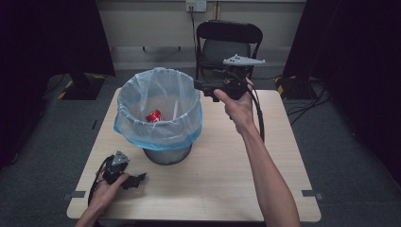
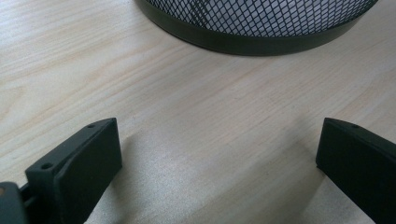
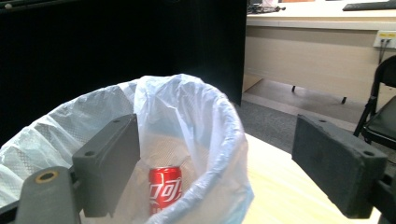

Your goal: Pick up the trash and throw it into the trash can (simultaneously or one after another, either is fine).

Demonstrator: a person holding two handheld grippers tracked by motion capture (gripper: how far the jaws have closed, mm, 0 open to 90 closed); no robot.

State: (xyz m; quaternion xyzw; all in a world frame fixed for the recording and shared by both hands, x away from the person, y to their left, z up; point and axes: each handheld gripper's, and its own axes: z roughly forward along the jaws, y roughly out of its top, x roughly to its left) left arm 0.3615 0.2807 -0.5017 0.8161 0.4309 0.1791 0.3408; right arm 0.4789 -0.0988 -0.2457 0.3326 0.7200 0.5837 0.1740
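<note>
The right hand (image 1: 239,106) is lifted above the bench (image 1: 227,156), with the forearm stretched from the 5 o'clock corner of the high view up toward the middle. It holds the right claw (image 1: 201,86) level, pointing to 9 o'clock at the rim of the waste bin (image 1: 168,153). In the right gripper view its two jaws stand wide apart with nothing between them (the bin opening is seen through the gap).

The bin is a dark mesh basket lined with a pale plastic bag (image 1: 158,127), whose edge is folded over the rim. It stands on the bench at about 10 o'clock from the bench centre. A red can (image 3: 164,189) is inside the bag, upright against the far wall in the right gripper view.

The left hand (image 1: 108,189) rests low on the bench at 7 o'clock, wrist near the front edge. Its left claw (image 1: 137,179) lies close to the wood and points to 3 o'clock. In the left gripper view the jaws are spread wide over bare wood, the bin's mesh base at 12 o'clock, not touching.
</note>
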